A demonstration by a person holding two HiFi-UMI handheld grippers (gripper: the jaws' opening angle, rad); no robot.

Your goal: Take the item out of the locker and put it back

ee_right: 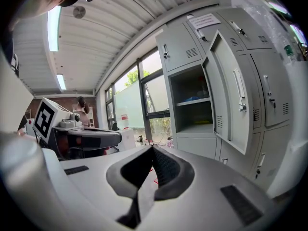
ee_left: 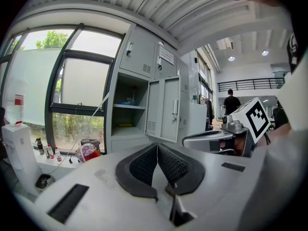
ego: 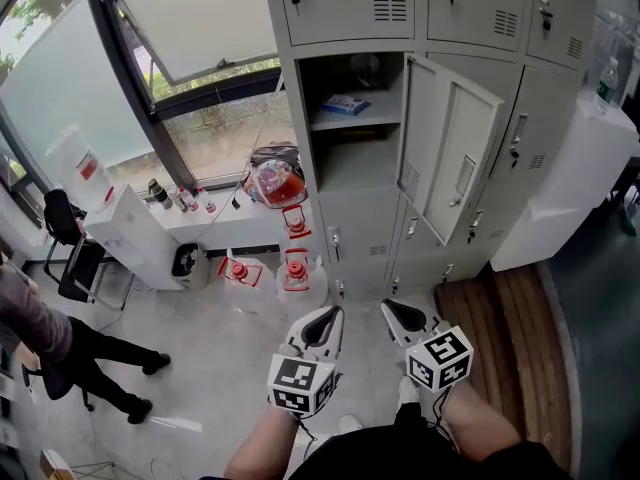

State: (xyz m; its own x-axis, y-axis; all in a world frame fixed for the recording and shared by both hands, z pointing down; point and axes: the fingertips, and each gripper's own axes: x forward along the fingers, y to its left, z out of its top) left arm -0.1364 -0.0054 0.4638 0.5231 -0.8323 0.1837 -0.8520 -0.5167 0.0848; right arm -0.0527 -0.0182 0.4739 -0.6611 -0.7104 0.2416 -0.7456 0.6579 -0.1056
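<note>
**Head view:** The left gripper [ego: 322,326] and right gripper [ego: 403,315] are hovering side by side at six o'clock, both clenched on nothing. They are facing a grey locker bank [ego: 350,8]. One compartment is standing open at twelve o'clock, its door [ego: 448,158] swinging out toward two o'clock. A blue item [ego: 345,104] is lying on the upper shelf inside, too small to identify. A bystander [ego: 60,343] at eight o'clock is being cropped by the frame edge.

**Left gripper view:** The left pads are pressing together, empty. The blue item [ee_left: 127,102] is showing at eleven o'clock only as a thin strip on the shelf.

**Right gripper view:** The right pads are meeting at the tip, holding nothing. The item [ee_right: 196,99] is sitting at one o'clock on the shelf, its shape blurring out.
</note>
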